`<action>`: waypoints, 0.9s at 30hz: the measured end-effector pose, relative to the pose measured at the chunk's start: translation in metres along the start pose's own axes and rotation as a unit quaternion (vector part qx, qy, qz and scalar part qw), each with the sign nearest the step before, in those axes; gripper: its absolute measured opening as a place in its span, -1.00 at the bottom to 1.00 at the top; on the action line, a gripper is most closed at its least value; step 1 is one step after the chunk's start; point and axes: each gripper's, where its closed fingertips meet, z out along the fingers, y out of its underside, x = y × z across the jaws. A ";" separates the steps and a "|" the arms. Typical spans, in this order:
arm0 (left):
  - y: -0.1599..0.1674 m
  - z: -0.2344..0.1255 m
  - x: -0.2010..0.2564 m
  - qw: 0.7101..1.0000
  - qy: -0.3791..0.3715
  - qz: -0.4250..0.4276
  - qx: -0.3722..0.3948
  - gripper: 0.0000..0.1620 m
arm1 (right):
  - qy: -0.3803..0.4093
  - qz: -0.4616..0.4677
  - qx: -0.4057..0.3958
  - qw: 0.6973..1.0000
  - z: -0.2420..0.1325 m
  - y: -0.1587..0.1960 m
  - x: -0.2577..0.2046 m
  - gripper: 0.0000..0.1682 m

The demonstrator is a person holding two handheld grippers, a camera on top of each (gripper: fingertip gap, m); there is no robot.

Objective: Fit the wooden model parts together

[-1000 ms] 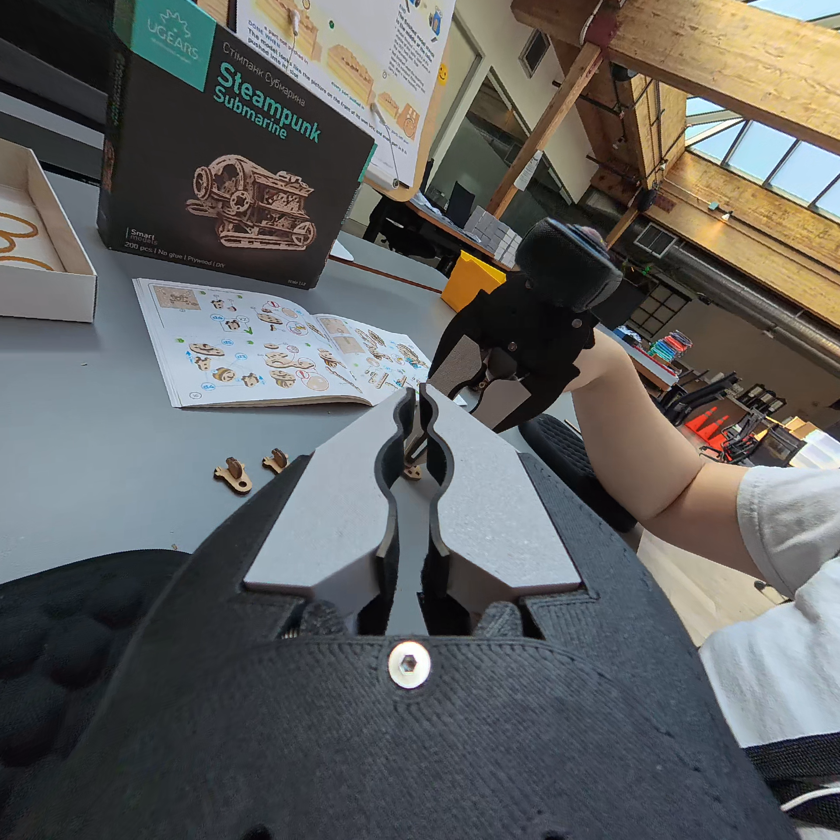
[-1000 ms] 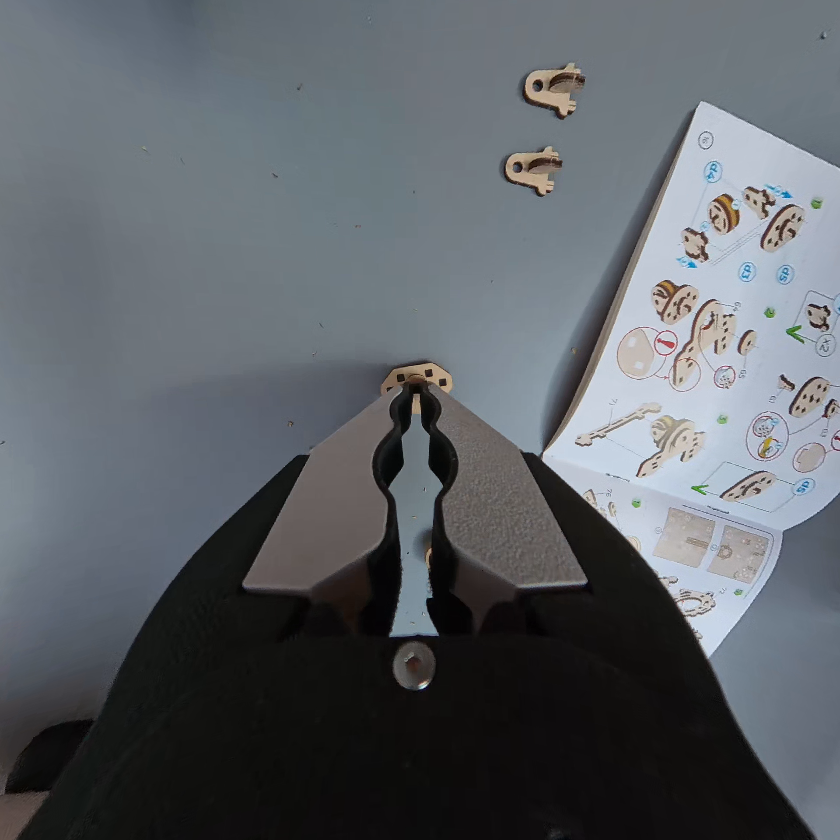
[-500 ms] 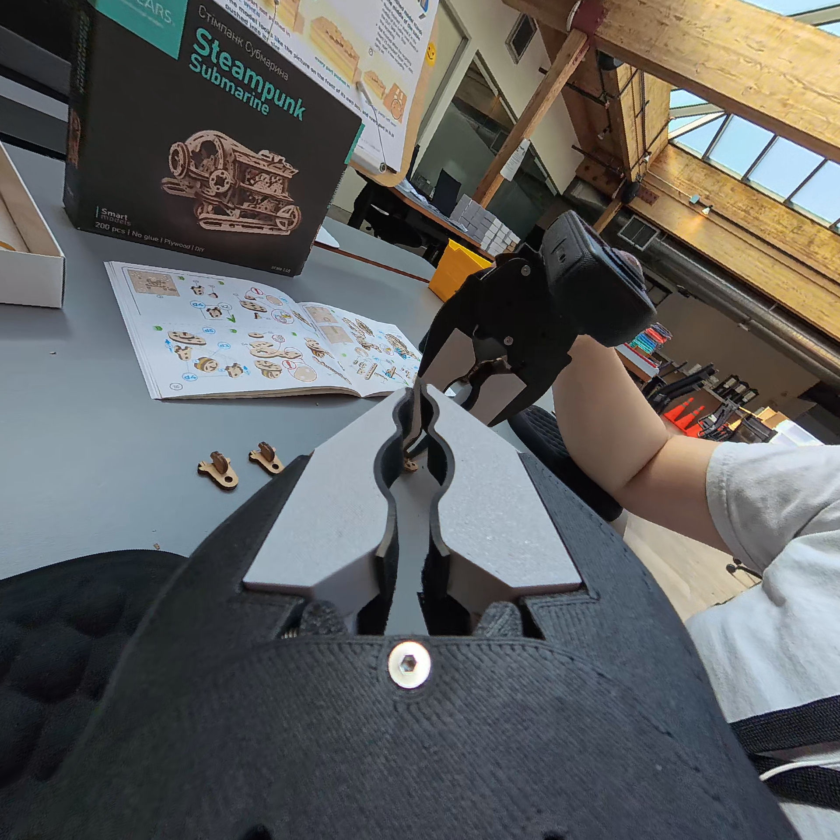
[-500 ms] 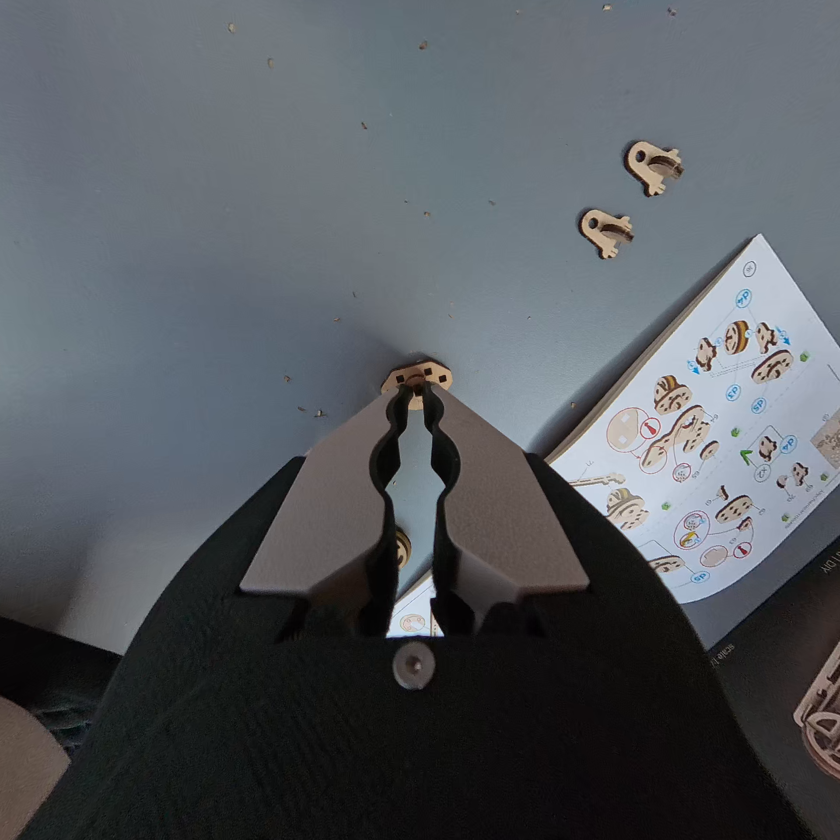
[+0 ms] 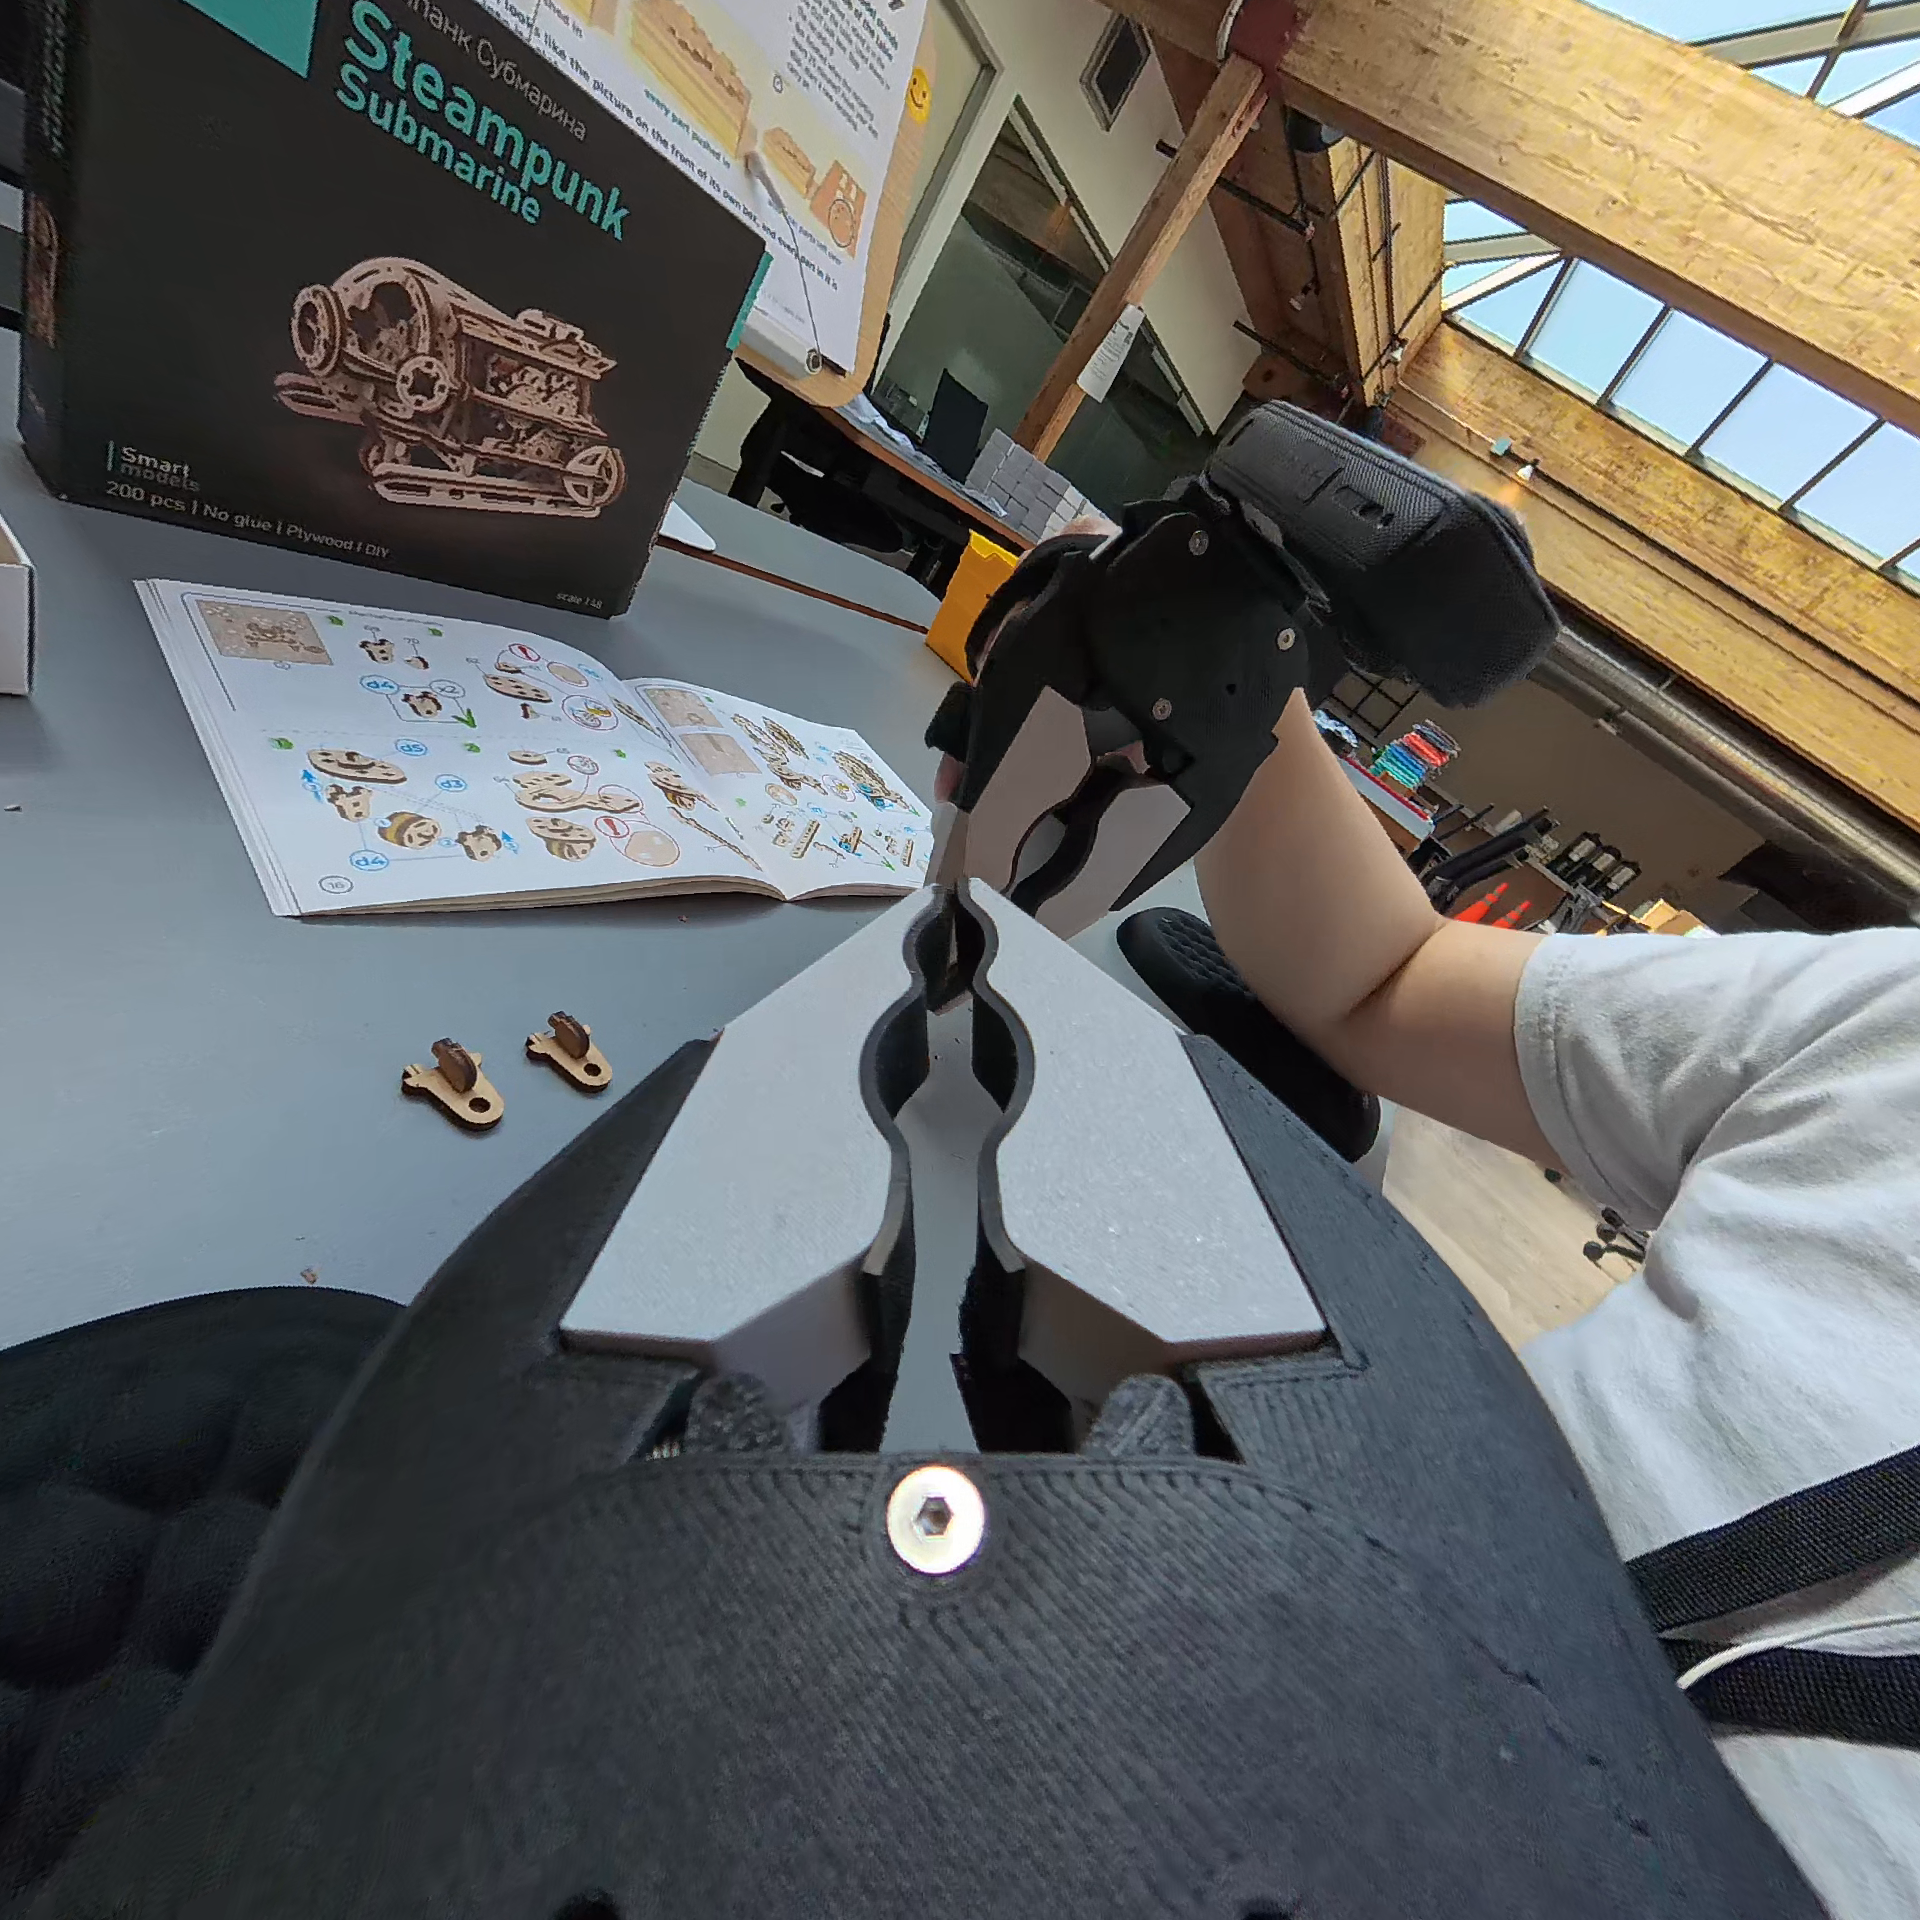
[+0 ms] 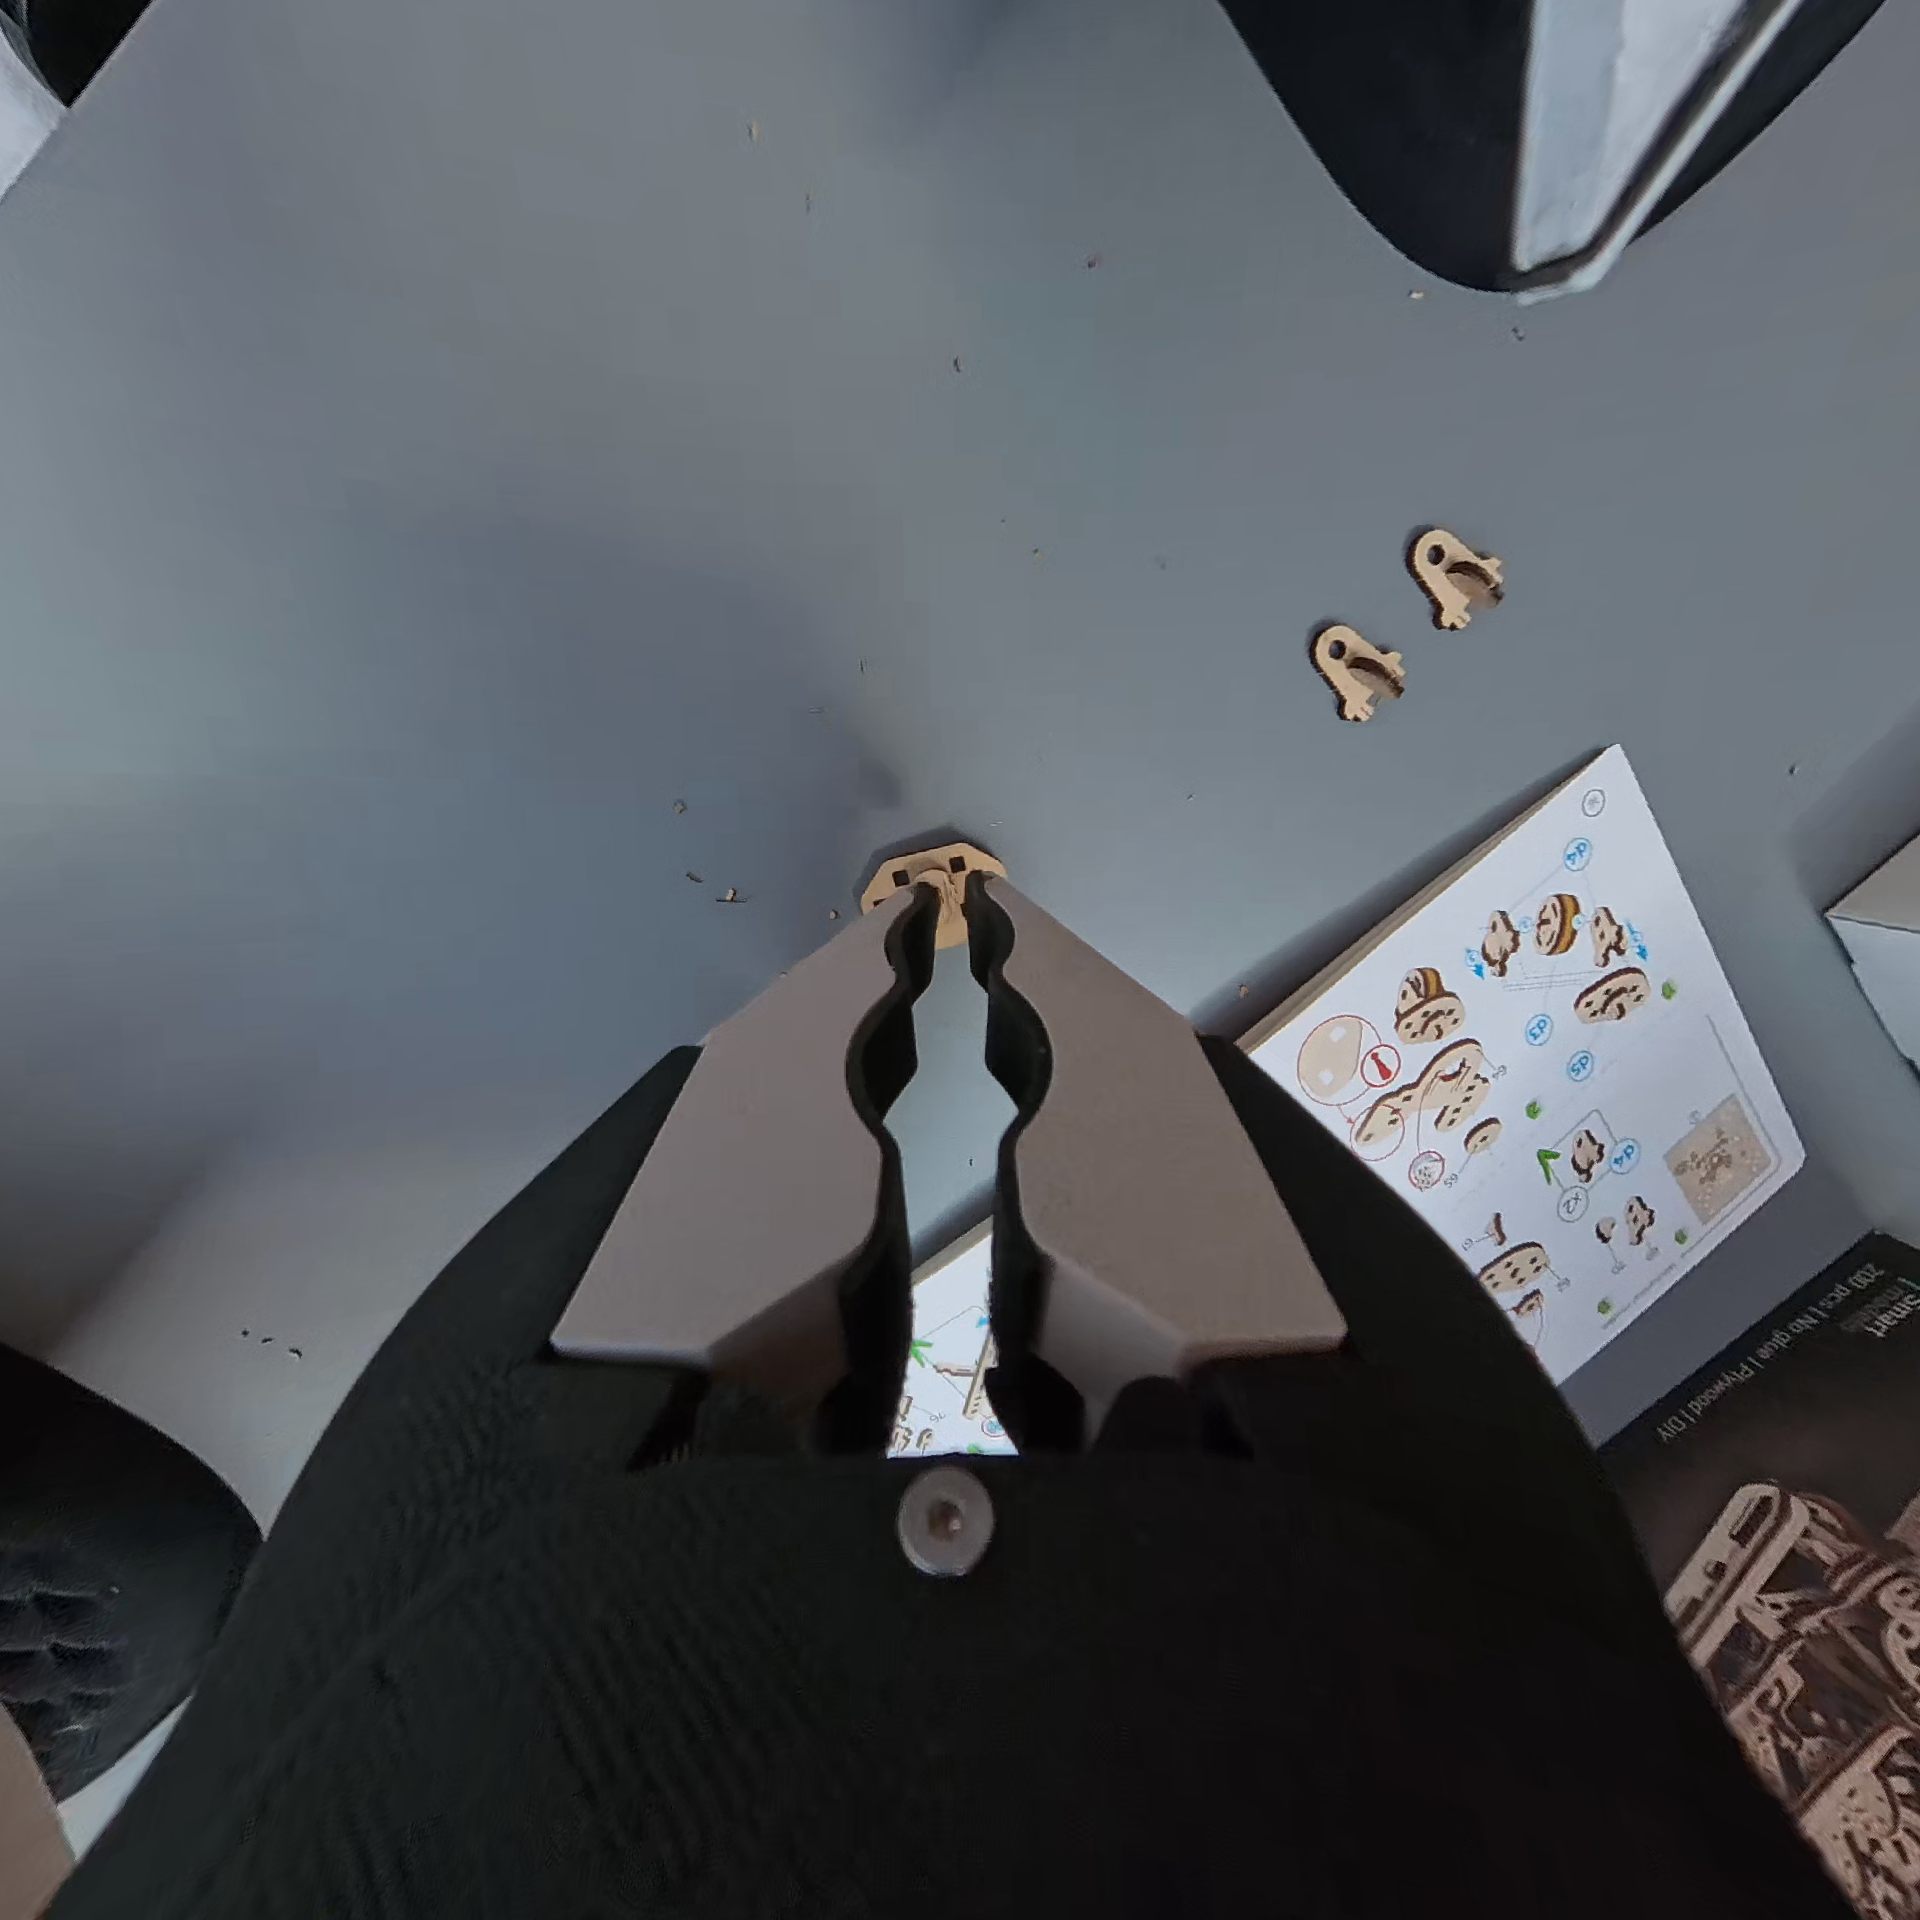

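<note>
My right gripper (image 6: 940, 894) is shut on a small oval wooden disc (image 6: 935, 860) with square holes and holds it above the grey table (image 6: 520, 623). My left gripper (image 5: 951, 904) is shut, with a thin dark piece, seemingly a small wooden part (image 5: 941, 961) seen edge-on, between its tips. In the left wrist view the right gripper (image 5: 1023, 868) points down, tip to tip with the left one. Two small loose wooden parts (image 5: 452, 1081) (image 5: 569, 1049) lie on the table; they also show in the right wrist view (image 6: 1356, 670) (image 6: 1455, 577).
An open instruction booklet (image 5: 520, 758) lies beyond the loose parts, also in the right wrist view (image 6: 1507, 1091). The dark model box (image 5: 395, 312) stands behind it. A white tray corner (image 5: 12, 623) is at far left. A person's forearm (image 5: 1351, 935) holds the right gripper. The gap from one gripper's tips to the other's is roughly 11 cm.
The right gripper has tilted and swung with the disc, so the booklet and box come further into its view. The left gripper has shifted slightly. Both stay shut, tips close together.
</note>
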 end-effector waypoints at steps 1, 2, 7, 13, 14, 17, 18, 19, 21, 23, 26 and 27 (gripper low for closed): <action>0.000 -0.001 0.001 1.000 0.004 0.001 0.001 -1.00 | -0.006 -0.012 -0.009 1.000 0.001 0.001 -0.003 -0.92; -0.001 -0.002 0.002 1.000 0.009 0.001 0.006 -1.00 | -0.011 -0.022 -0.020 0.999 0.001 0.002 -0.005 -0.91; -0.011 -0.009 0.002 0.999 0.010 0.005 0.050 -1.00 | -0.016 -0.046 -0.030 0.998 0.003 0.001 -0.005 -0.91; -0.011 -0.010 0.004 0.998 0.009 0.016 0.052 -1.00 | -0.022 -0.053 -0.044 0.997 0.012 0.006 -0.004 -0.93; -0.012 -0.011 0.004 0.998 0.009 0.018 0.053 -1.00 | -0.026 -0.051 -0.045 0.997 0.012 0.006 -0.005 -0.94; -0.012 -0.011 0.005 0.998 0.008 0.019 0.057 -1.00 | -0.023 -0.052 -0.047 0.997 0.011 0.006 -0.005 -0.96; -0.012 -0.011 0.005 0.998 0.009 0.019 0.057 -1.00 | -0.025 -0.051 -0.049 0.997 0.011 0.007 -0.005 -0.96; -0.013 -0.011 0.005 0.998 0.009 0.019 0.058 -1.00 | -0.025 -0.050 -0.048 0.997 0.011 0.007 -0.005 -0.96; -0.013 -0.011 0.005 0.998 0.010 0.020 0.058 -1.00 | -0.026 -0.047 -0.048 0.997 0.011 0.007 -0.005 -0.96; -0.013 -0.011 0.005 0.998 0.010 0.021 0.058 -1.00 | -0.025 -0.047 -0.051 0.997 0.010 0.009 -0.005 -0.96; -0.012 -0.011 0.005 0.998 0.011 0.021 0.057 -1.00 | -0.022 -0.049 -0.053 0.997 0.009 0.009 -0.004 -0.94; -0.012 -0.011 0.005 0.998 0.011 0.020 0.057 -1.00 | -0.022 -0.049 -0.053 0.997 0.009 0.009 -0.004 -0.94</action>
